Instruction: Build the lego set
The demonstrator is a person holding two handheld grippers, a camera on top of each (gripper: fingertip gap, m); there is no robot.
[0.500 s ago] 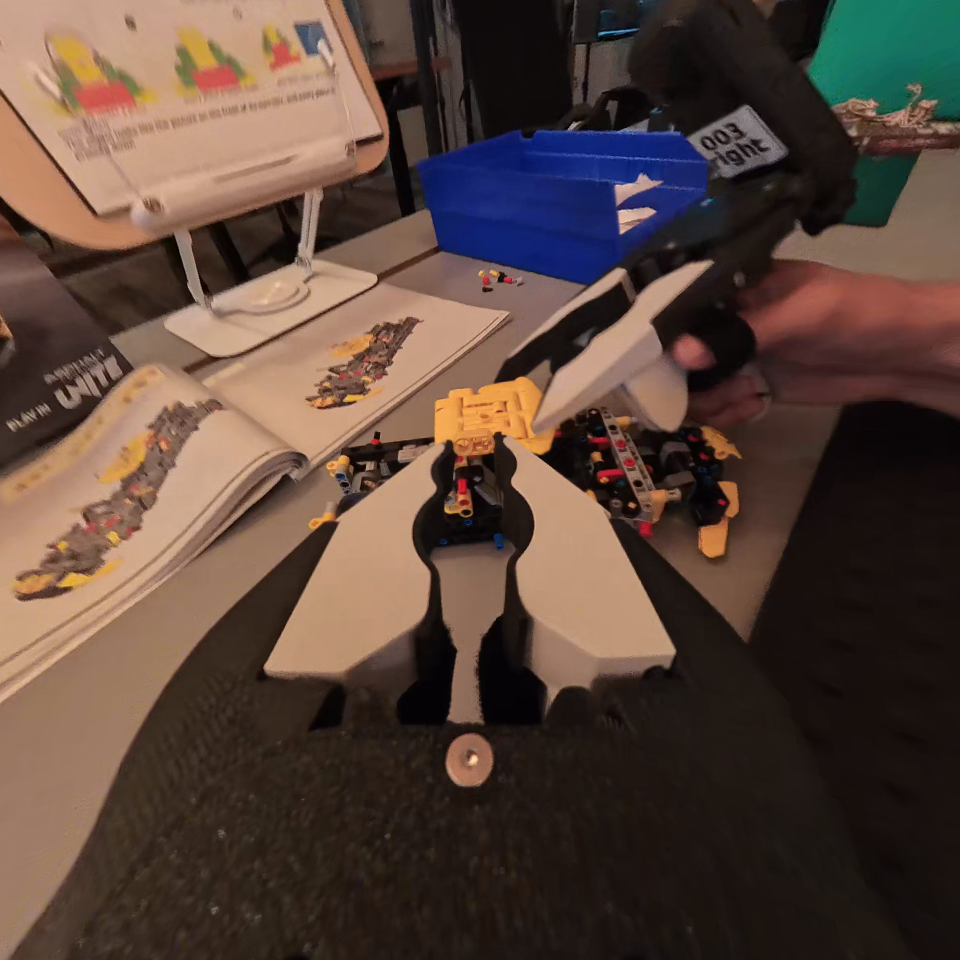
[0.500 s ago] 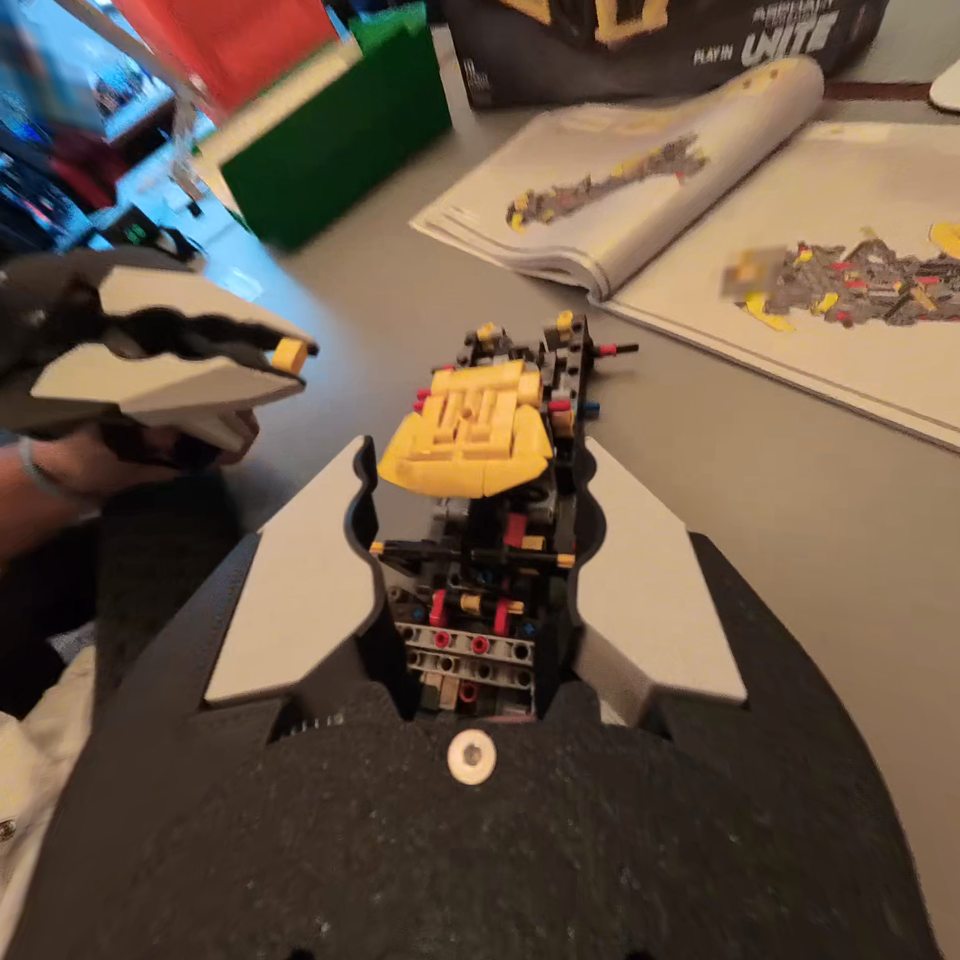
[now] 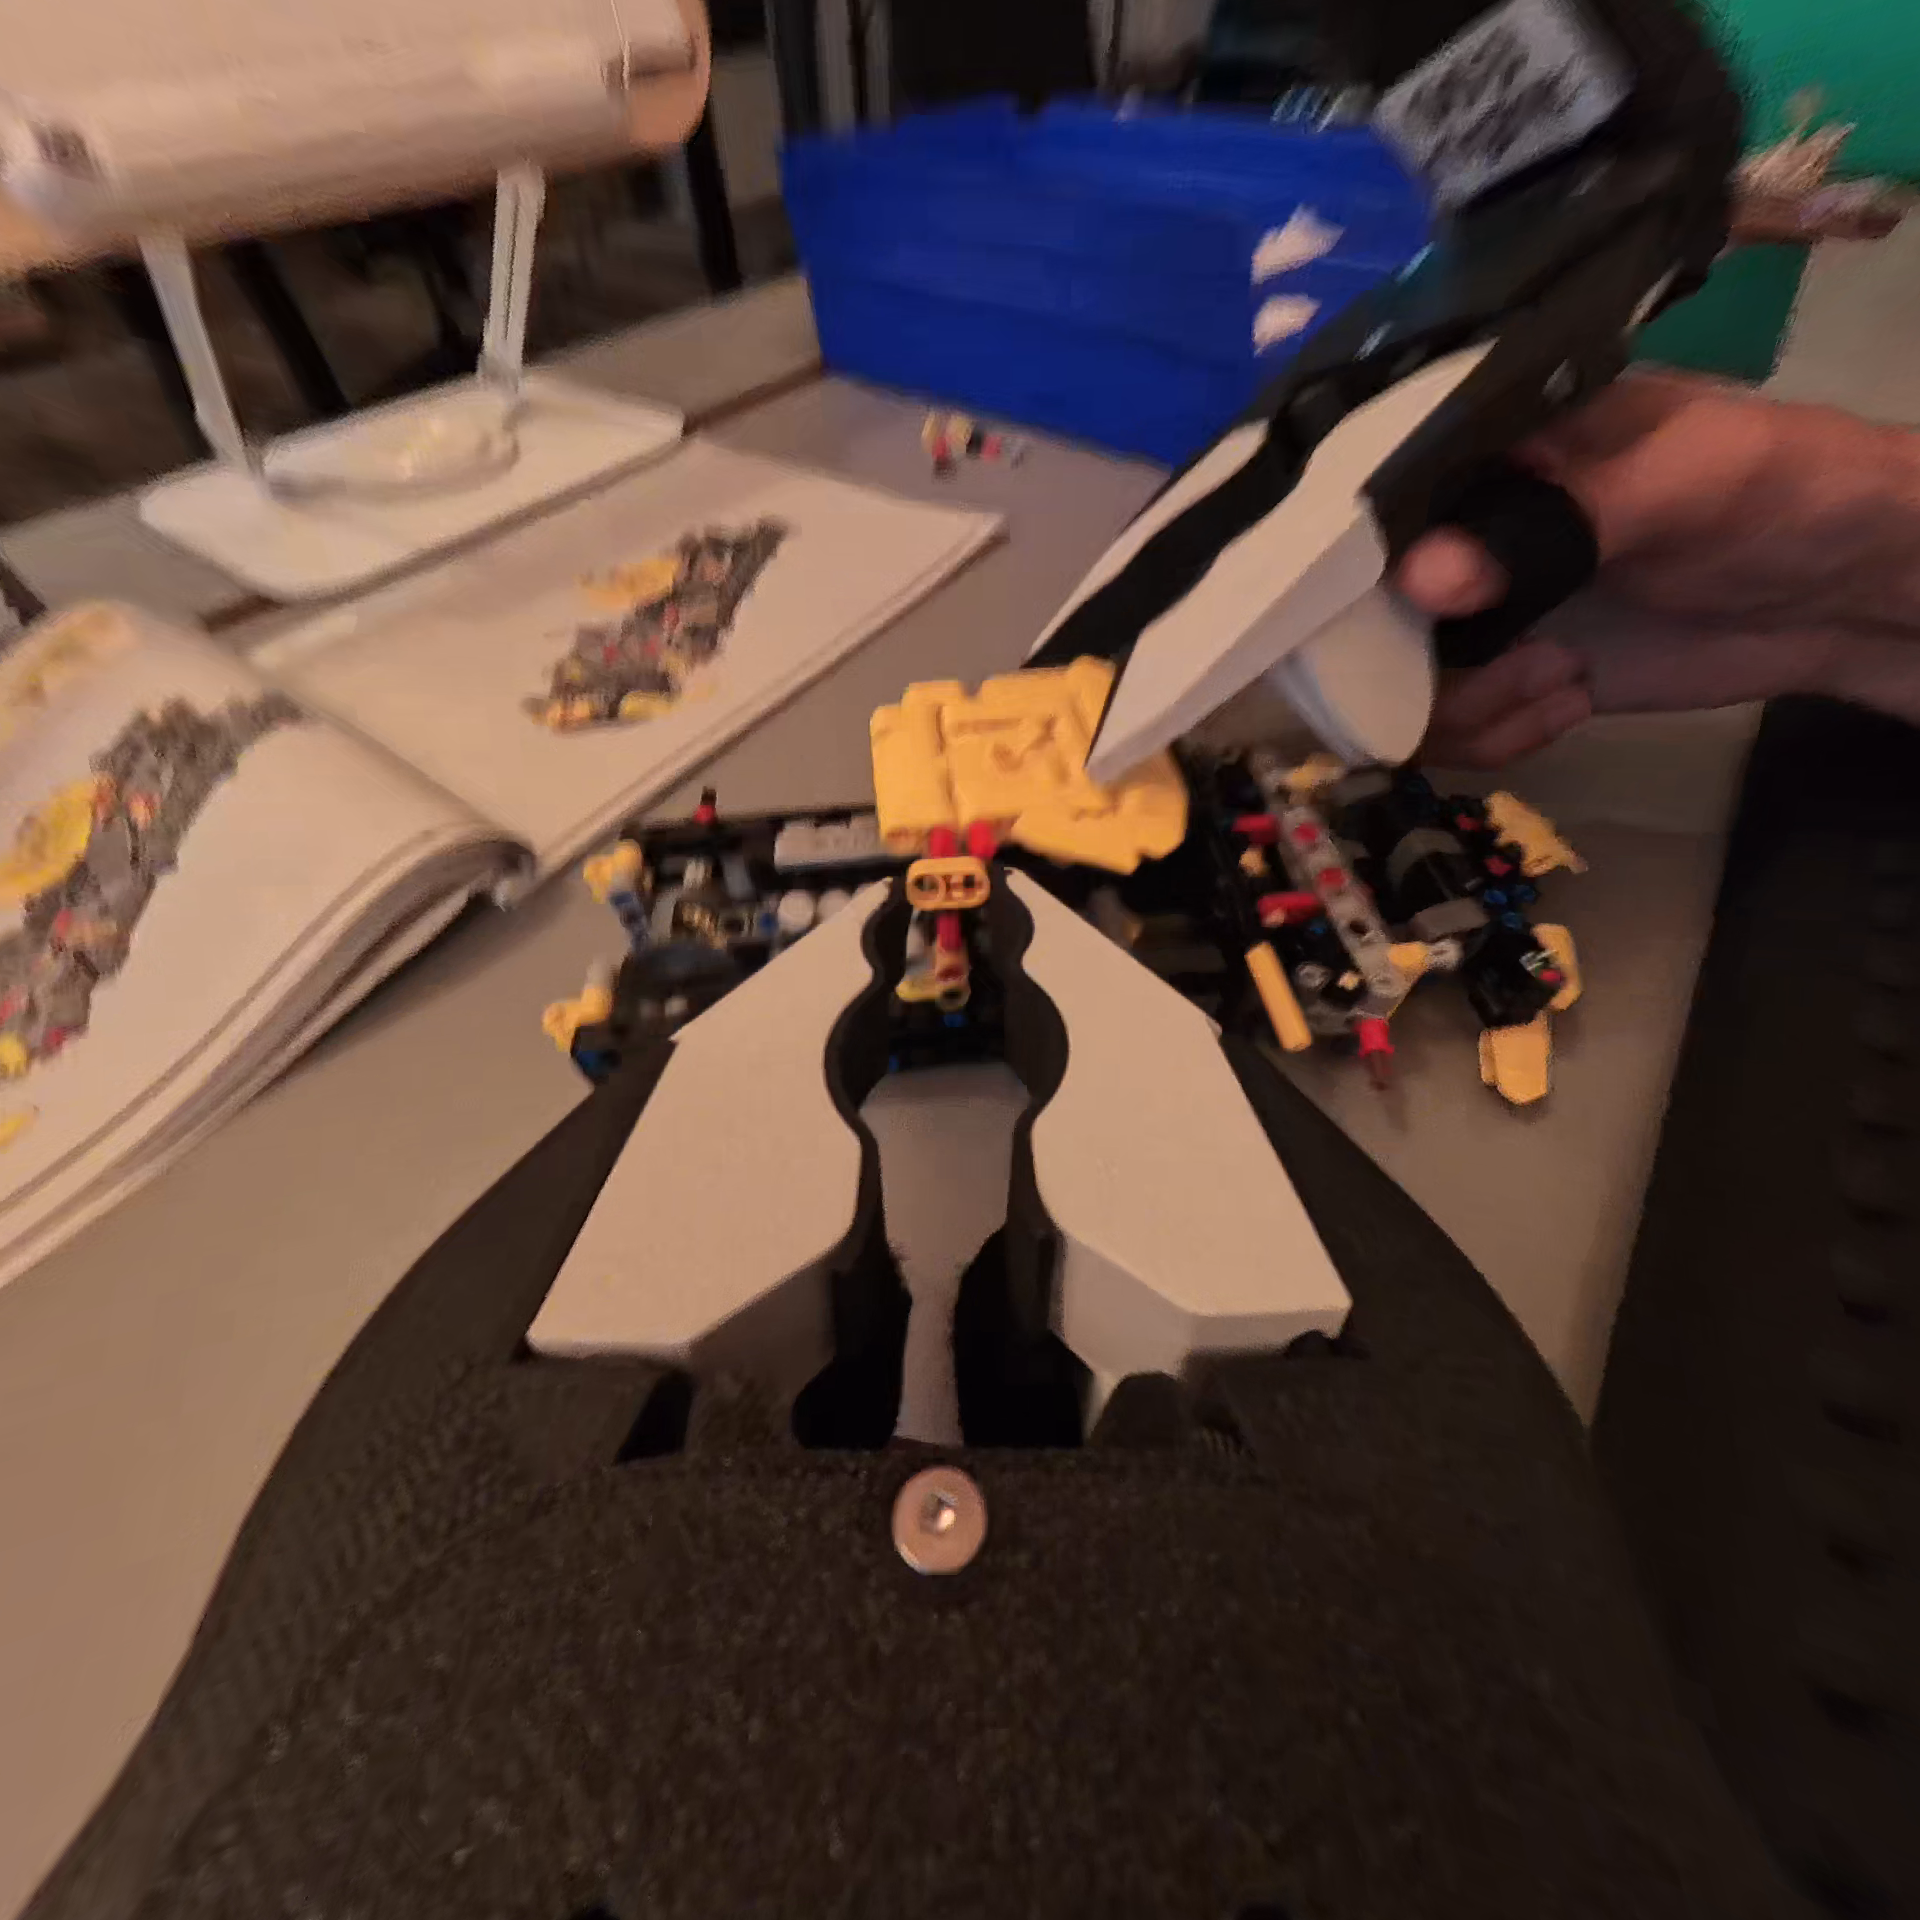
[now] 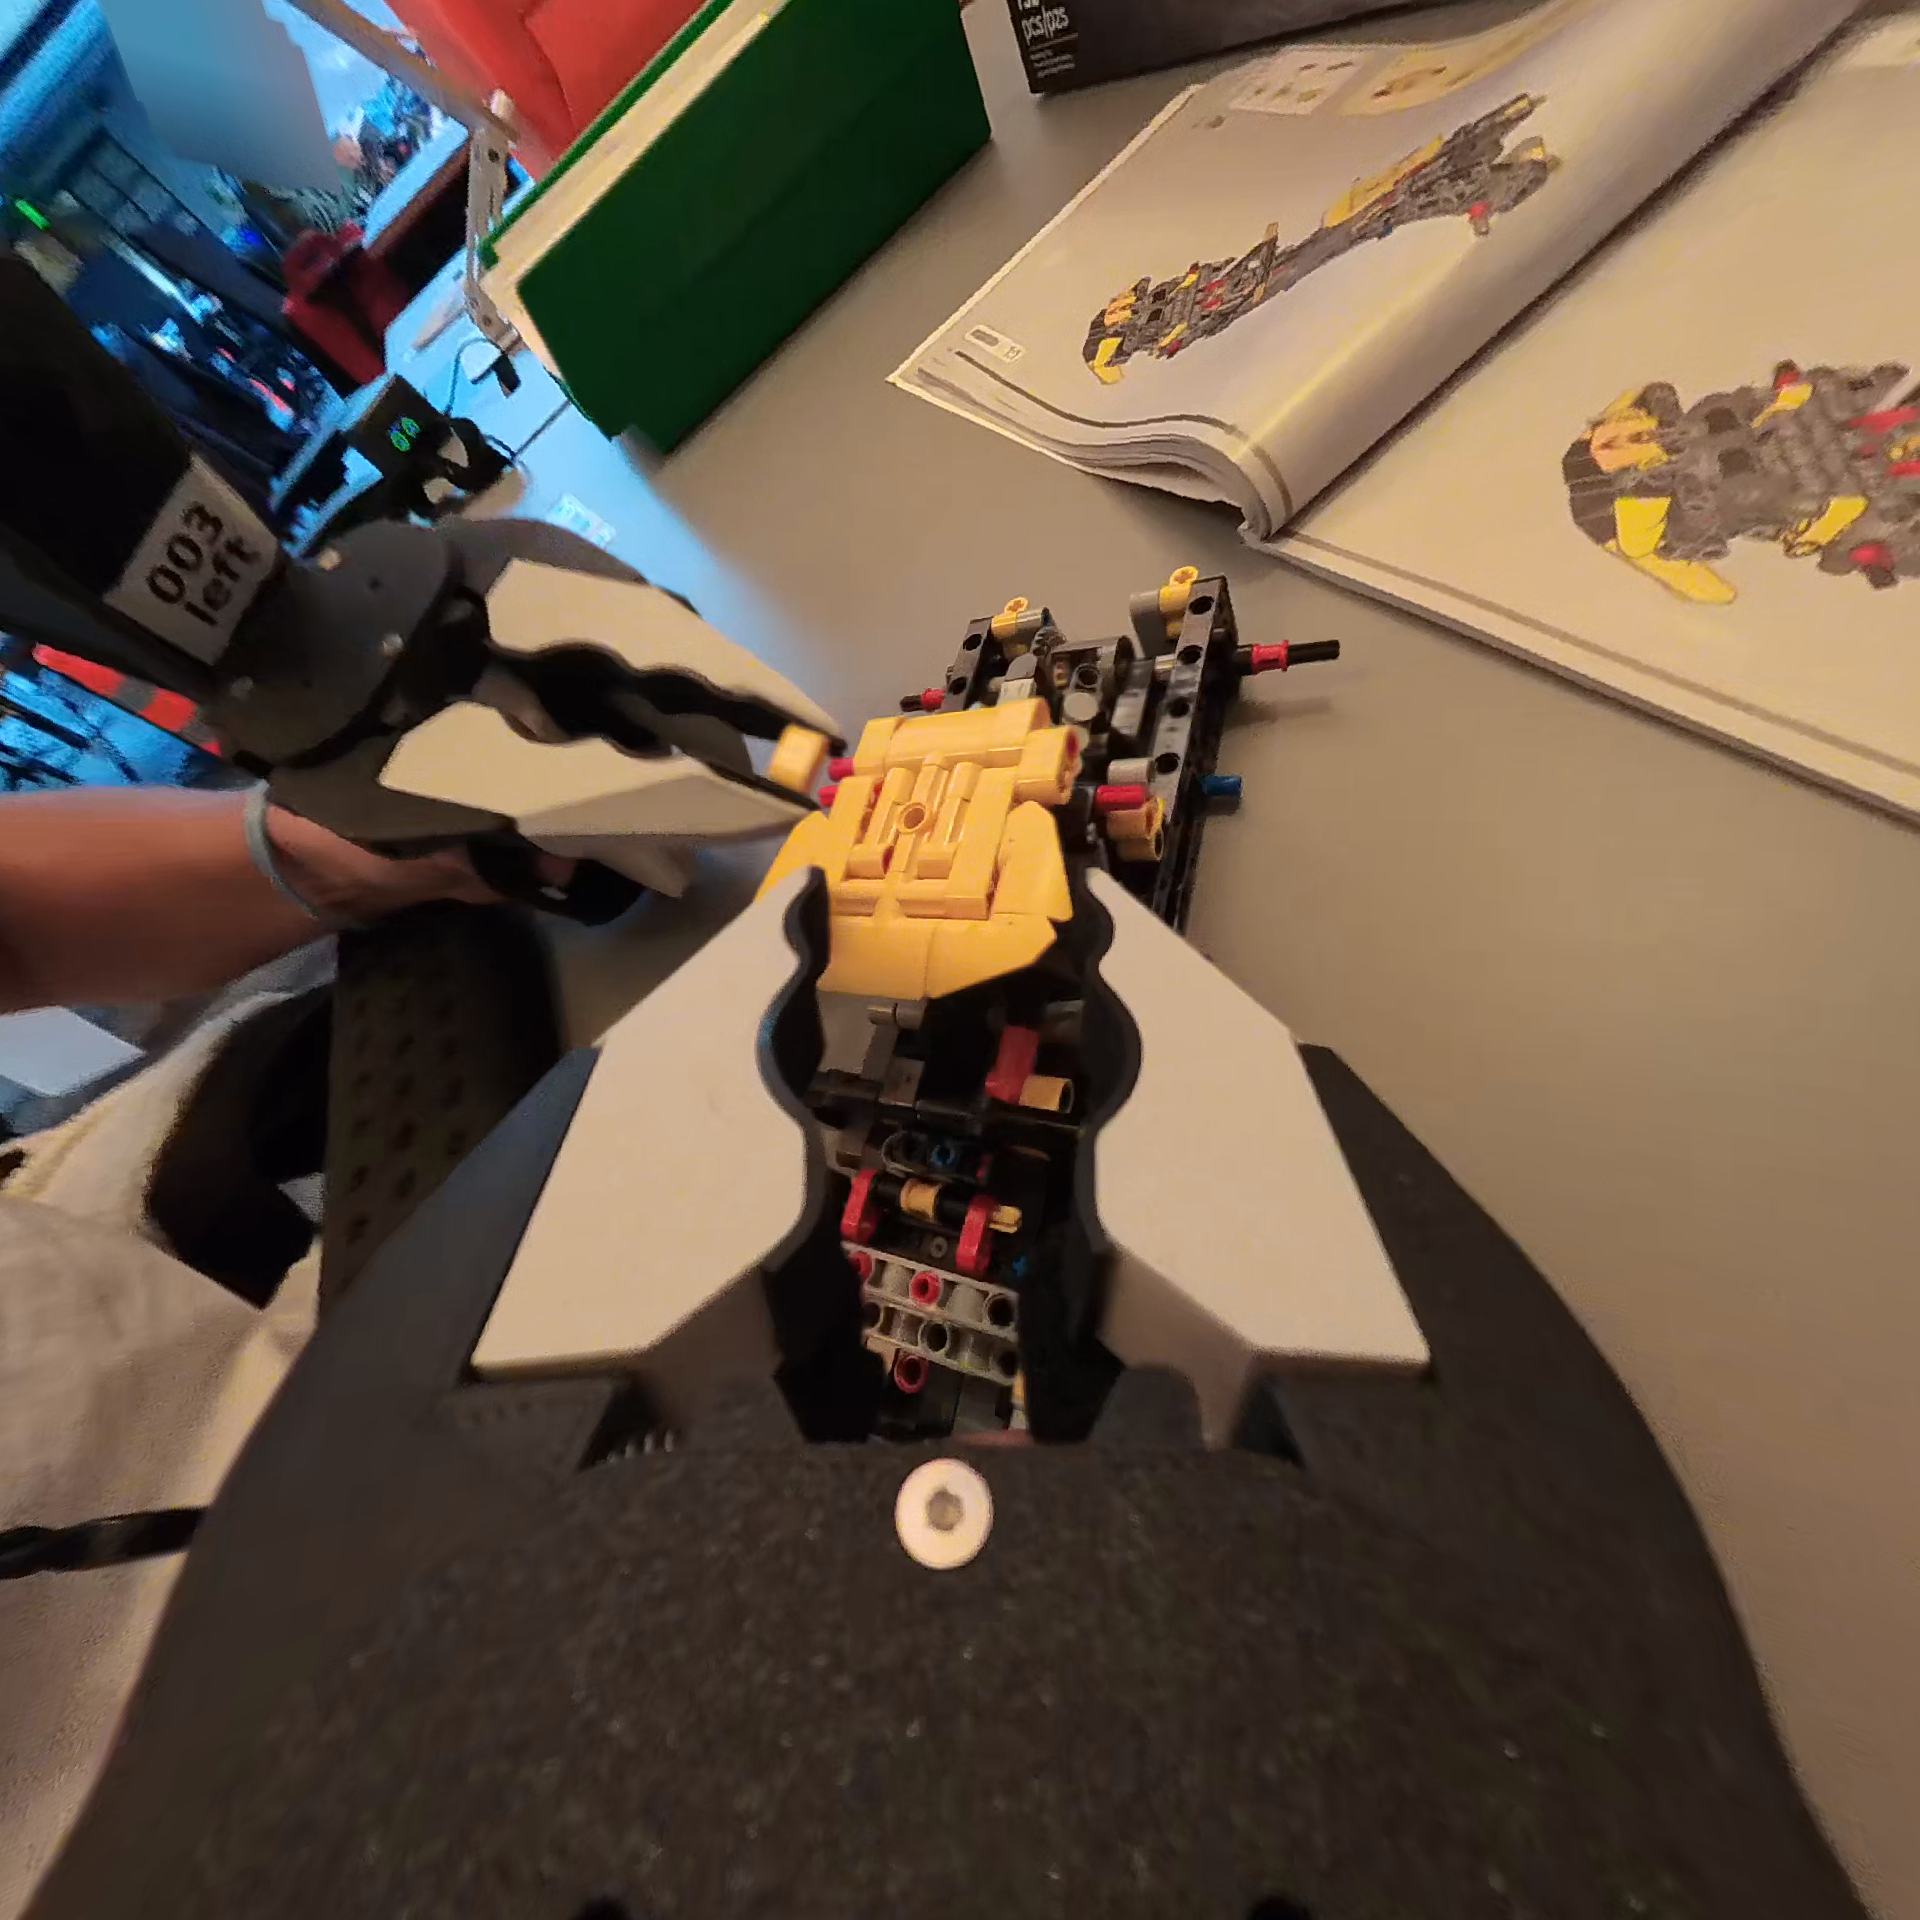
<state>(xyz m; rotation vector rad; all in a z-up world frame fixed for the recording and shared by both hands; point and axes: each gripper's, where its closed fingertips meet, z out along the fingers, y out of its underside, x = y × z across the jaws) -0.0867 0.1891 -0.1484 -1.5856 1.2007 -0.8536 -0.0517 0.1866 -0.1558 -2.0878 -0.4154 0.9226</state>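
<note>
- Left gripper pinches a small yellow connector beside the Lego chassis, mid-table.
- Right gripper apparently clamps the chassis's yellow panel.
- Align the holes squarely, then press gently.

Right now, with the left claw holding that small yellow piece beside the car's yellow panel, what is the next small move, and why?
Probably ease the left claw forward to seat the small yellow piece on the red pins at the yellow panel's edge. The piece sits just short of them, and the right claw already straddles the model.
</note>
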